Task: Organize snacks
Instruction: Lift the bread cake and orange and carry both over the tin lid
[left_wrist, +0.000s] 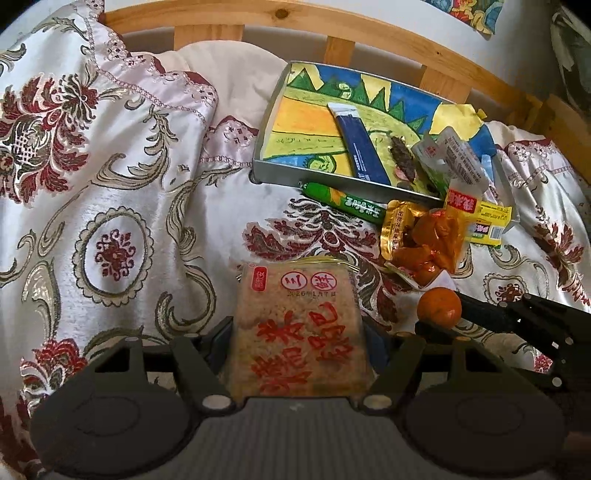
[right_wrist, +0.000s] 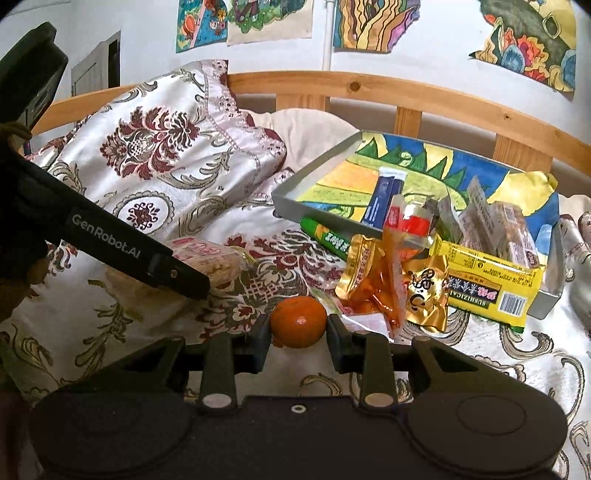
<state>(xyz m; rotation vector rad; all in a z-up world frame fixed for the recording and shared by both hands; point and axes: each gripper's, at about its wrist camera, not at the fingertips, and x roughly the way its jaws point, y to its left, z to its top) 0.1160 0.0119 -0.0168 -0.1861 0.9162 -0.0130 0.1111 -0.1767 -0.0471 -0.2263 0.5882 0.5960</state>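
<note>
My left claw (left_wrist: 299, 332) is closed on a flat rice-cake packet (left_wrist: 301, 325) with red lettering, held above the middle of the bed (left_wrist: 122, 206), and my right claw (right_wrist: 298, 334) is closed on a small orange (right_wrist: 298, 322) just above the bedspread. The grey tray (left_wrist: 269, 140) near the headboard edge of the bed already holds a blue tube (left_wrist: 364, 147) and several wrapped snacks. I judge the job about half done: a green sausage stick (left_wrist: 343, 201), a gold-and-orange pouch (left_wrist: 421, 243) and a yellow bar (right_wrist: 487, 288) lie at or over the tray's near rim, not yet inside, besides the two things I hold.
</note>
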